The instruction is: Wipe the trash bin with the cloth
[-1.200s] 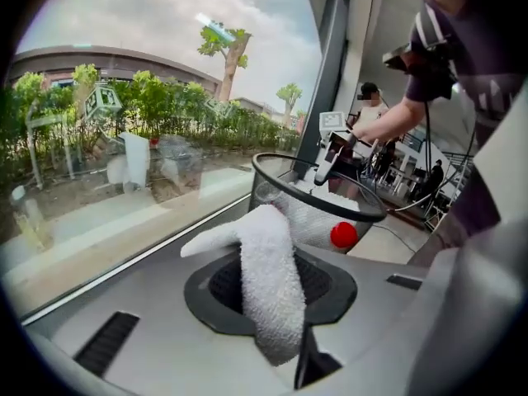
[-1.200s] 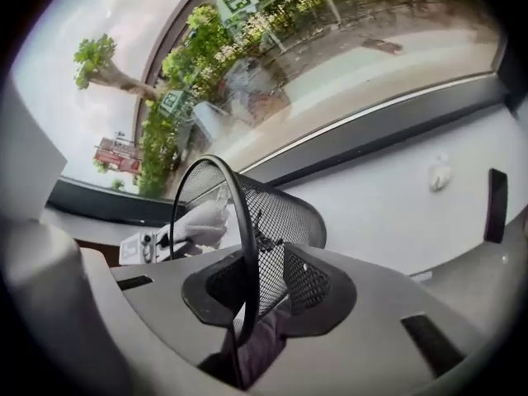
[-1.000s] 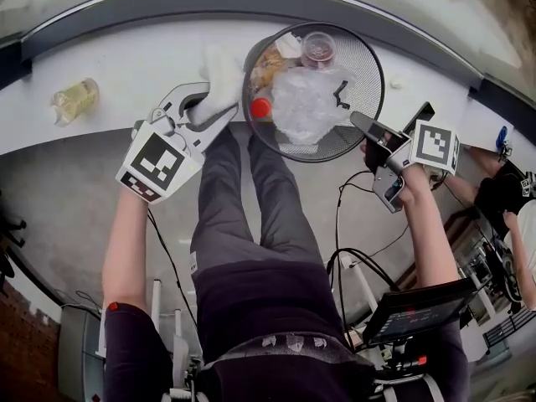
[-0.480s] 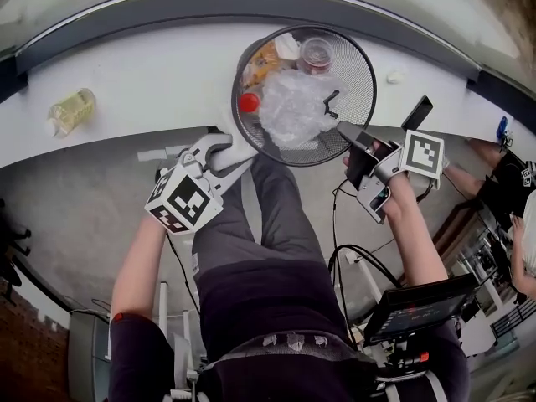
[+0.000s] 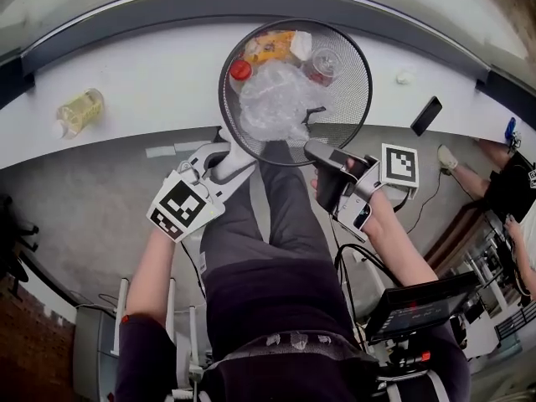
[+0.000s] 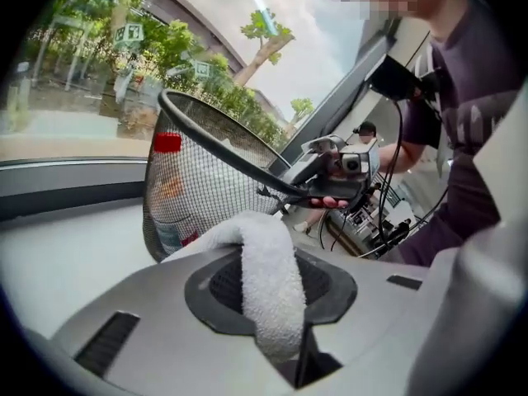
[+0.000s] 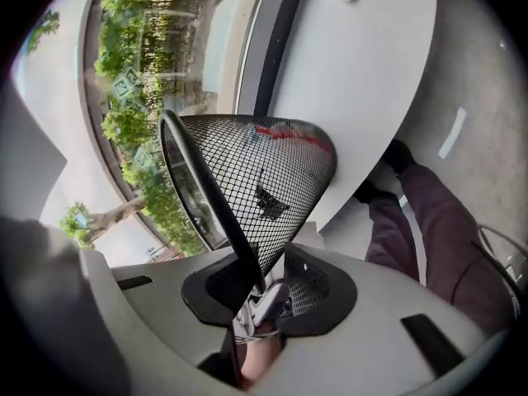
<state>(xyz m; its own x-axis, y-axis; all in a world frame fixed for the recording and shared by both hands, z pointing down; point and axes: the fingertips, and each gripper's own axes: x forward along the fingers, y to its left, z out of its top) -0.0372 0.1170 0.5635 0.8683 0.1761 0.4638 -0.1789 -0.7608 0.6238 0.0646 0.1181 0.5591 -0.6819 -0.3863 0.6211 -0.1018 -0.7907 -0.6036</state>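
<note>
The black mesh trash bin [image 5: 356,74] is tilted and lifted at the white counter's edge, with plastic wrap, a cup and a red-capped bottle inside. My right gripper [image 5: 322,159] is shut on its near rim; in the right gripper view the rim [image 7: 216,213] runs down between the jaws of the right gripper [image 7: 257,291]. My left gripper [image 5: 219,159] is shut on a white cloth [image 5: 233,167] just below the bin's lower-left side. The left gripper view shows the cloth [image 6: 268,279] draped through the left gripper [image 6: 272,304], close to the bin wall [image 6: 198,188].
A yellow bottle [image 5: 77,111] lies at the left of the white counter [image 5: 151,74]. A black phone [image 5: 426,115] and a small white object [image 5: 404,77] lie at its right. My legs are below the bin. A screen [image 5: 414,308] and cables are at my right.
The bin has shifted left and tilted out over the counter's edge with the right gripper. The left gripper with the cloth dropped from the counter top to below the bin's lower-left side.
</note>
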